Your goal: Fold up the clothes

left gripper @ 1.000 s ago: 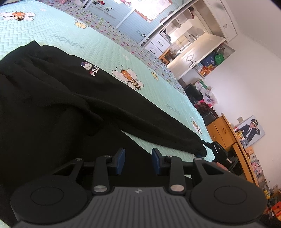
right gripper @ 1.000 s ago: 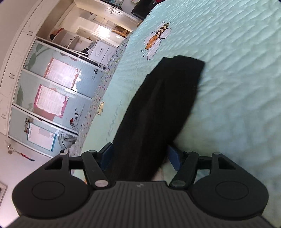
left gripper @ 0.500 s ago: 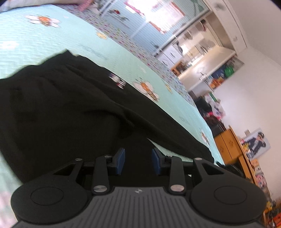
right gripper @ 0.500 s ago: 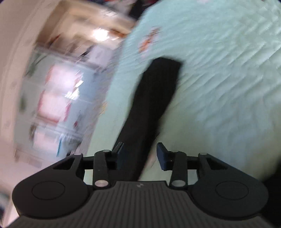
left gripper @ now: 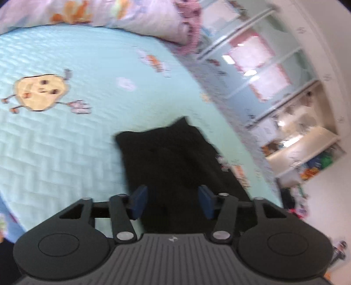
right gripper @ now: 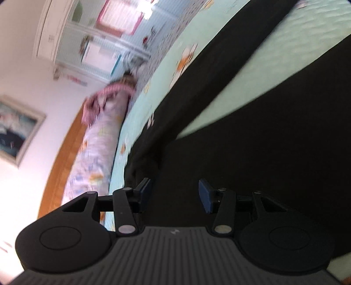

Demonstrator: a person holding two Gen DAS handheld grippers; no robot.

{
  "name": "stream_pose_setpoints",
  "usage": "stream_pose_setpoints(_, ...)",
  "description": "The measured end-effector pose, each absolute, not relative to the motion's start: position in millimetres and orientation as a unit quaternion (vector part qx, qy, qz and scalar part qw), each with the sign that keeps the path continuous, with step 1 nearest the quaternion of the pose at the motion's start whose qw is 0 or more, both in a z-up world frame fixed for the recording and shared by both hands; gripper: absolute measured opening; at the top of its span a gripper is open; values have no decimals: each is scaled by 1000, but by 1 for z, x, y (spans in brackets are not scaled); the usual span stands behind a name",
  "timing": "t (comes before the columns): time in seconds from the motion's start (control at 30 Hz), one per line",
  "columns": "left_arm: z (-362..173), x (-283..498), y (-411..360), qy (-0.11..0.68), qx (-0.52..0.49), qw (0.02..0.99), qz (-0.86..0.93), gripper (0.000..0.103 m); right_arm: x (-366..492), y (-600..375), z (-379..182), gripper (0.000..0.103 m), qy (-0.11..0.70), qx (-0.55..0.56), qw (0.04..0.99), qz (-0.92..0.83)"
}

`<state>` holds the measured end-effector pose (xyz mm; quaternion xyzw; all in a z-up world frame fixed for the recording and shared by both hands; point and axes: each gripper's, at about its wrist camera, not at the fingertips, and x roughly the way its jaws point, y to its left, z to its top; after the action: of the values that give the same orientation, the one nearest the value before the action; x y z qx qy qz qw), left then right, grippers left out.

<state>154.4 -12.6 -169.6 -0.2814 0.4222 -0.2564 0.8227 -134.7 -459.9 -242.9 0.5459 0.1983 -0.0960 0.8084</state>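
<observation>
Left wrist view: the left gripper [left gripper: 172, 202] stands with its jaws spread wide, blue pads [left gripper: 138, 202] well apart, and nothing is pinched between them. Black cloth of the trousers [left gripper: 173, 157] lies directly under and ahead of the gap, a blunt end of the garment reaching forward onto the pale green quilted bedspread [left gripper: 54, 136]. Whether the pads touch the cloth cannot be told. A printed cartoon figure [left gripper: 39, 93] marks the bedspread to the left of the garment, well apart from it. A floral pillow [left gripper: 122, 17] lies along the far edge of the bed, and a wardrobe with sliding panels [left gripper: 261, 65] stands beyond at the right. The frame is blurred.

Right wrist view: the right gripper [right gripper: 174, 193] is likewise opened wide and holds nothing. Below and ahead of it the black trousers [right gripper: 252, 166] cover the lower right of the frame; one leg [right gripper: 208, 72] runs diagonally up toward the top right, and a wedge of bedspread [right gripper: 274, 72] shows between that leg and the other dark mass. The floral pillow [right gripper: 98, 142] lies at the left against a wooden headboard [right gripper: 59, 162], with a framed picture [right gripper: 15, 131] on the wall beside it.
</observation>
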Motion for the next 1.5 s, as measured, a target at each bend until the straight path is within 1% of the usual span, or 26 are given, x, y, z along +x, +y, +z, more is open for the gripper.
stream_pose_setpoints(0.1, -182, 171, -12, 458, -276, 814, -228, 61, -132, -444, -240, 57, 218, 545, 805, -85)
stream_pose_setpoints(0.23, -197, 198, -19, 486, -298, 795, -208, 63, -137, -434, -239, 58, 232, 546, 800, -92)
stream_pose_setpoints(0.27, -200, 205, -21, 493, -304, 790, -204, 66, -139, -433, -238, 58, 233, 545, 800, -94)
stream_pose_setpoints(0.3, -203, 211, -23, 499, -310, 785, -199, 68, -142, -431, -238, 58, 235, 544, 799, -96)
stream_pose_setpoints(0.33, -205, 217, -26, 500, -315, 782, -199, 69, -143, -430, -240, 59, 238, 543, 799, -99)
stream_pose_setpoints(0.4, -205, 223, -33, 493, -324, 780, -207, 68, -143, -431, -240, 59, 243, 543, 797, -106)
stream_pose_setpoints(0.43, -207, 224, -34, 491, -328, 780, -207, 55, -144, -430, -241, 59, 247, 543, 795, -109)
stream_pose_setpoints(0.47, -209, 225, -36, 488, -331, 780, -208, 22, -146, -429, -243, 59, 249, 544, 793, -110)
stream_pose_setpoints(0.5, -209, 222, -35, 482, -334, 782, -209, 6, -147, -428, -244, 59, 251, 545, 792, -111)
stream_pose_setpoints(0.67, -187, 171, -3, 403, -336, 827, -201, 3, -143, -422, -247, 59, 257, 545, 792, -103)
stream_pose_setpoints(0.77, -177, 150, 20, 387, -334, 836, -199, 3, -141, -418, -249, 59, 262, 547, 790, -92)
stream_pose_setpoints(0.8, -178, 151, 23, 397, -330, 833, -200, 3, -141, -416, -250, 59, 264, 548, 789, -88)
stream_pose_setpoints(0.9, -186, 162, 20, 447, -320, 810, -207, 11, -145, -411, -251, 59, 268, 547, 790, -76)
stream_pose_setpoints(1.0, -185, 147, 17, 460, -317, 801, -214, 26, -148, -404, -249, 59, 272, 546, 789, -72)
stream_pose_setpoints(1.03, -184, 142, 16, 465, -316, 798, -216, 36, -152, -402, -248, 59, 274, 546, 789, -73)
stream_pose_setpoints(1.07, -184, 137, 15, 469, -315, 796, -219, 43, -157, -401, -248, 59, 274, 547, 788, -76)
stream_pose_setpoints(1.1, -183, 132, 14, 474, -314, 793, -221, 45, -163, -401, -248, 59, 273, 551, 785, -79)
stream_pose_setpoints(1.17, -182, 122, 12, 483, -311, 787, -226, 52, -176, -402, -251, 59, 270, 563, 777, -85)
stream_pose_setpoints(1.4, -186, 90, -6, 515, -298, 763, -253, 53, -222, -413, -266, 59, 237, 629, 731, -115)
stream_pose_setpoints(1.5, -187, 83, -23, 525, -281, 756, -274, 53, -242, -423, -261, 59, 205, 631, 735, -141)
